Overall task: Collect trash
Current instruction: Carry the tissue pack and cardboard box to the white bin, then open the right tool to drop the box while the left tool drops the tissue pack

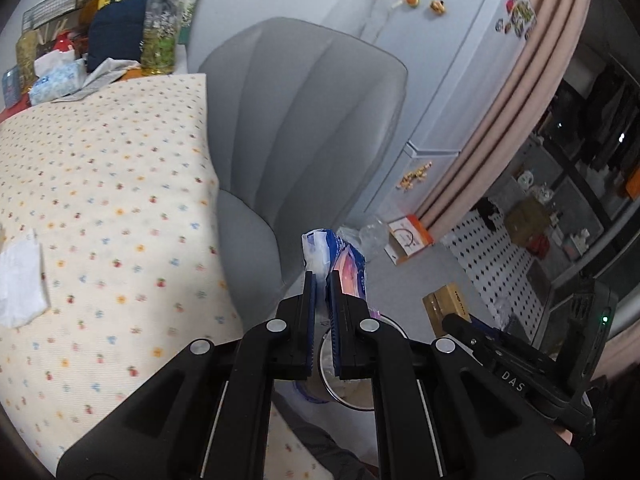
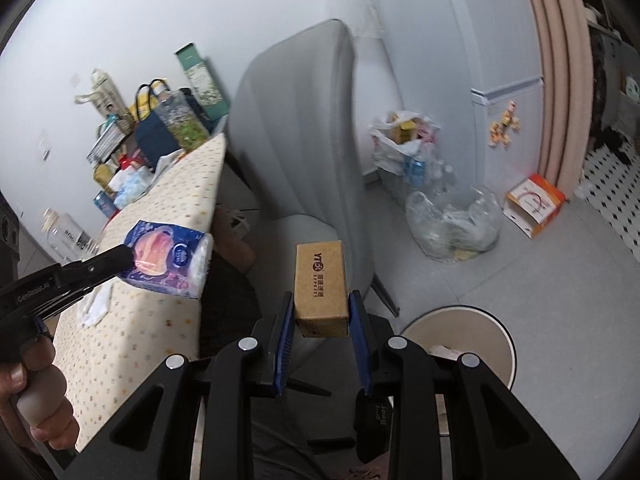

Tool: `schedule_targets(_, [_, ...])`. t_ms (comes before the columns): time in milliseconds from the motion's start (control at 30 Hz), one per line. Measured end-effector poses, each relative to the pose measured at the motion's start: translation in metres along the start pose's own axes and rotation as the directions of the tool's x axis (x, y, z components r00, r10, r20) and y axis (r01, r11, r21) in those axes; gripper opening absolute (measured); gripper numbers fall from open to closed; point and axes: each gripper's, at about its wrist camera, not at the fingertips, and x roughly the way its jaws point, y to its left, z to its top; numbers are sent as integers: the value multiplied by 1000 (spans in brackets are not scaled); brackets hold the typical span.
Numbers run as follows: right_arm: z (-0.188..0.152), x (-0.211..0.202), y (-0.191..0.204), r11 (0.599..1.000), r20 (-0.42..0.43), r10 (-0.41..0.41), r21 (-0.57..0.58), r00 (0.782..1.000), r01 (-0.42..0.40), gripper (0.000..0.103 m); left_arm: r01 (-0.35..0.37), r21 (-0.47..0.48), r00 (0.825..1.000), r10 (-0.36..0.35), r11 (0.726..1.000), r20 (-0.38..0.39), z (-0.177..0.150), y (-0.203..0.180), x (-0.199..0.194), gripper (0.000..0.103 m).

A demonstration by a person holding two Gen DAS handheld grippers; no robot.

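In the left wrist view, our left gripper (image 1: 322,280) is clamped on a blue tissue pack (image 1: 336,258), squeezed thin between its 2 pads. The pack rises toward 12 o'clock, and directly below, seen through the gap between the fingers, lies the round trash bin (image 1: 352,392). We judge the pack is near its drop point, but soft film crushed this flat could cling to a pad when the fingers part, or slide out early and fall outside the rim. At 9 o'clock a crumpled white tissue (image 1: 20,280) lies on the dotted tablecloth (image 1: 120,200), not yet collected. The right gripper (image 1: 472,330) shows at 3 o'clock with the box.

In the right wrist view, our right gripper (image 2: 322,314) is closed on a small brown cardboard box (image 2: 320,292), gripped only at its lower end, so most of it stands above the pads. We think a quick swing could pivot it loose. The bin (image 2: 508,344) sits at 4 o'clock, off to the side of the box, so letting go here would likely miss. The left gripper (image 2: 124,258) holds the tissue pack (image 2: 168,260) at 9 o'clock beside the table edge; if both tools converge on 1 bin, they could knock each other.
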Motion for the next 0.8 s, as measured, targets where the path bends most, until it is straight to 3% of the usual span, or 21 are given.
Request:
schedule_targets(333, [-9,16,-50,993,-8,-70,92,998,70,29,15,23,998,-13,1000,-68,-9,-19,33,7])
schedule_targets(400, [-12,21,-59,989,-15,-85,119,996,86,42,11,26,996,-9,1000,-85,-13,-21,39,7])
schedule_targets(433, [-13,23,-64,986,-15,-96,132,995,97,53,9,27,996,-7,1000,-91,-13,-22,42,7])
schedule_targets(467, [-15,24,-69,984,-14,-109,141,994,110,57,8,30,995,-5,1000,-98,-15,-23,44,7])
schedule_targets(800, [-15,-7,-100,973,58,-184,153,981,174,77,42,99,986,-25,994,-166,-24,-56,75,7])
